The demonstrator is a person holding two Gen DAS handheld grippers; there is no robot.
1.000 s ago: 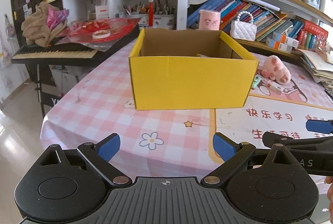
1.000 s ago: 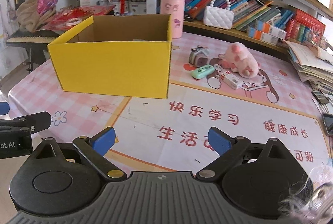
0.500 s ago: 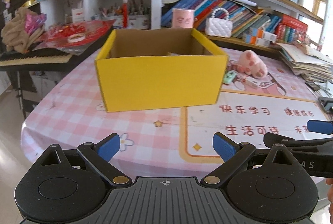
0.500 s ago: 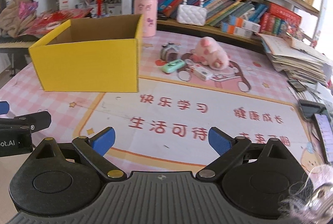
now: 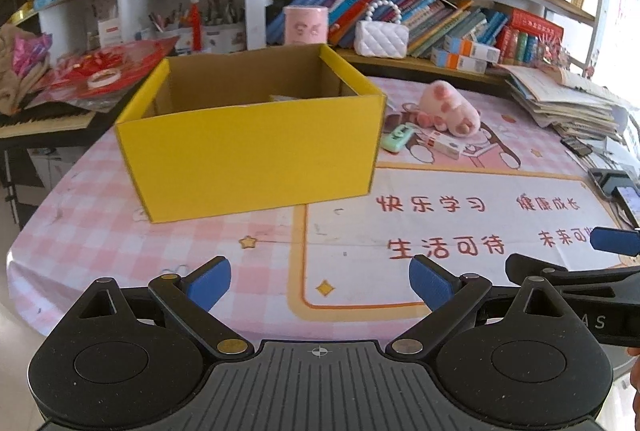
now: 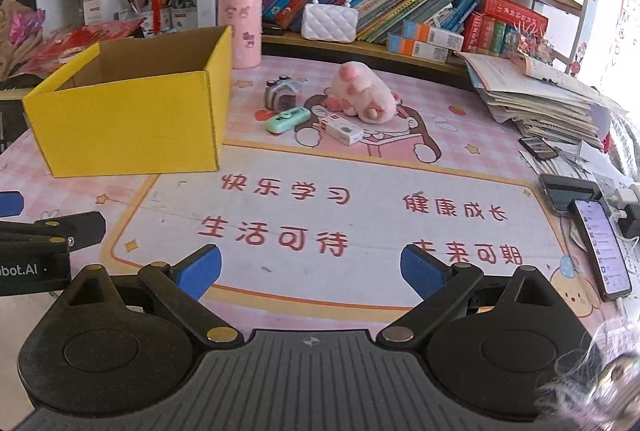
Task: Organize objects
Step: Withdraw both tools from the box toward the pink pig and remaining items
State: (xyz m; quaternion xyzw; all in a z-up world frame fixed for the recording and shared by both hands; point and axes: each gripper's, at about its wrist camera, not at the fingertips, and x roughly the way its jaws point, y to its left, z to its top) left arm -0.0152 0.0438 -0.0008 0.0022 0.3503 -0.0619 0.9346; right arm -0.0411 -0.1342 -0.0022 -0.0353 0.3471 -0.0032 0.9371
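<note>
We log yellow box (image 6: 128,119) on pink table mat (image 6: 360,191), top open. Right of box: toy camera (image 6: 280,93), mint gadget (image 6: 289,119), white packet (image 6: 341,128), pink plush (image 6: 364,93). Nearer than box: our left gripper (image 5: 320,281), right gripper (image 6: 310,267), both spread, empty.

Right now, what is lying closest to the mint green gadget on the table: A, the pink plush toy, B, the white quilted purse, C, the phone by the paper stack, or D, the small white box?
D: the small white box lies just beside the mint green gadget, nearer than the plush toy.
</note>
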